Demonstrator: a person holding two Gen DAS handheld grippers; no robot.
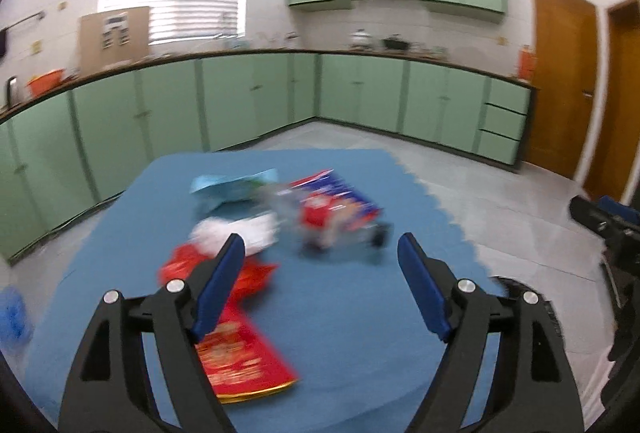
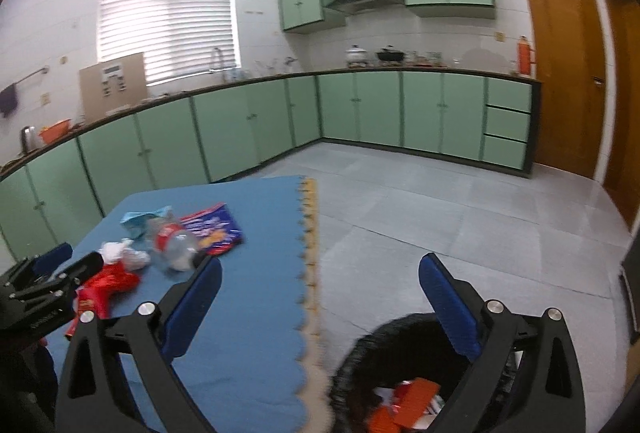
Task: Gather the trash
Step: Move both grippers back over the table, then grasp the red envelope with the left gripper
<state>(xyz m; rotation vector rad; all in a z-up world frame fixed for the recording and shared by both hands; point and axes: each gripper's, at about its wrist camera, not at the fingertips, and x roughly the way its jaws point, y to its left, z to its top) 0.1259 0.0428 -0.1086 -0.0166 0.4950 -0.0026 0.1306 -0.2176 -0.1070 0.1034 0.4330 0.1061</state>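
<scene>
Trash lies on a blue foam mat (image 1: 340, 313): a red packet (image 1: 236, 345), crumpled white paper (image 1: 240, 233), a light blue wrapper (image 1: 228, 187), a clear bottle with a red label (image 1: 320, 213) and a blue snack bag (image 1: 352, 197). My left gripper (image 1: 320, 253) is open and empty above the mat, its left finger over the red packet. My right gripper (image 2: 320, 273) is open and empty, held over the mat's edge (image 2: 310, 273) and a black bin (image 2: 384, 373) that holds orange and white trash. The same trash pile (image 2: 172, 241) shows in the right wrist view, with the left gripper (image 2: 44, 293) beside it.
Green kitchen cabinets (image 2: 240, 121) line the back and left walls. Grey tiled floor (image 2: 460, 217) lies to the right of the mat. Wooden doors (image 2: 568, 73) stand at the far right. The right gripper's dark body (image 1: 608, 229) shows at the right of the left wrist view.
</scene>
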